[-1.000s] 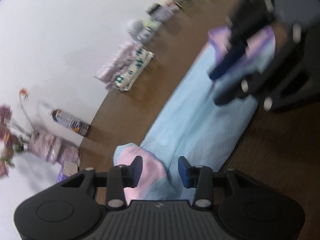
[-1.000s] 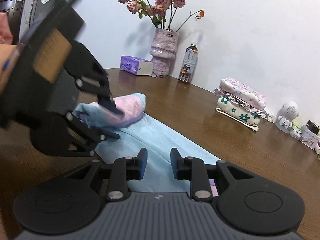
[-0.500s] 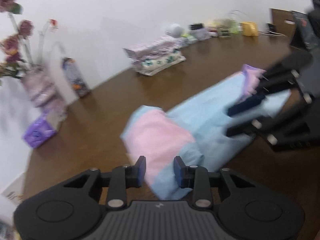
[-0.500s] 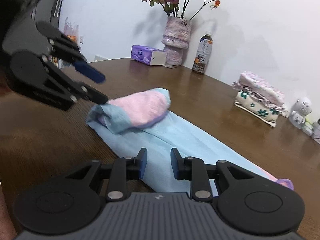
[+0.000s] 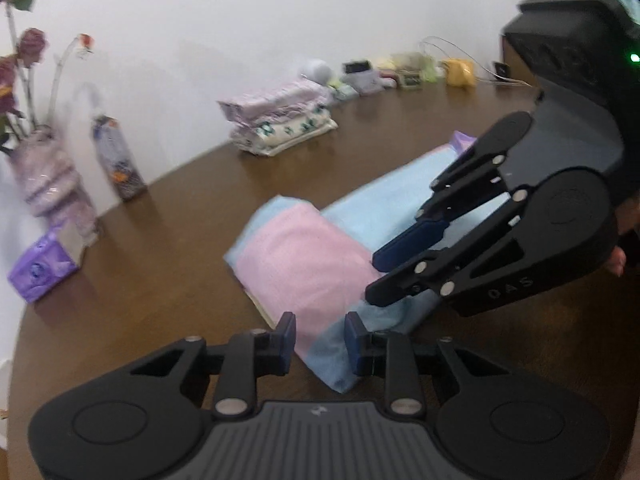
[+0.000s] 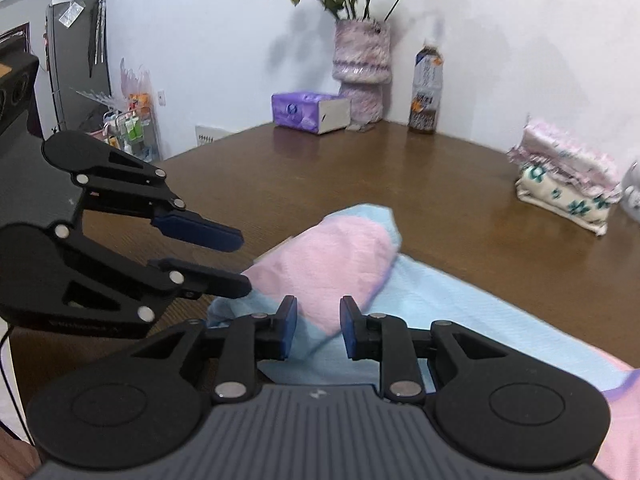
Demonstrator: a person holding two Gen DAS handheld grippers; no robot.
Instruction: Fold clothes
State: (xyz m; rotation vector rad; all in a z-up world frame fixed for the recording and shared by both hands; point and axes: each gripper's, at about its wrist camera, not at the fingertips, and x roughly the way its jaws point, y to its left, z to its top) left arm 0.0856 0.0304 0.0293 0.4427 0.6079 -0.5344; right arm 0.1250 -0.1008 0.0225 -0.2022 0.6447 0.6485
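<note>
Left wrist view: left gripper jaws spread, empty, hovering at the near edge of the pink fold. Right gripper alongside, jaws parted too, nothing pinched, tips just over the cloth. That garment lies on the table, one end folded over into a pink bundle, the long blue stretch flat. I'd judge one fold done, more to go. Stack of folded laundry waits near the wall.

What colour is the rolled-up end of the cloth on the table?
Pink, edged in light blue: rolled end, clearest in the right wrist view.
</note>
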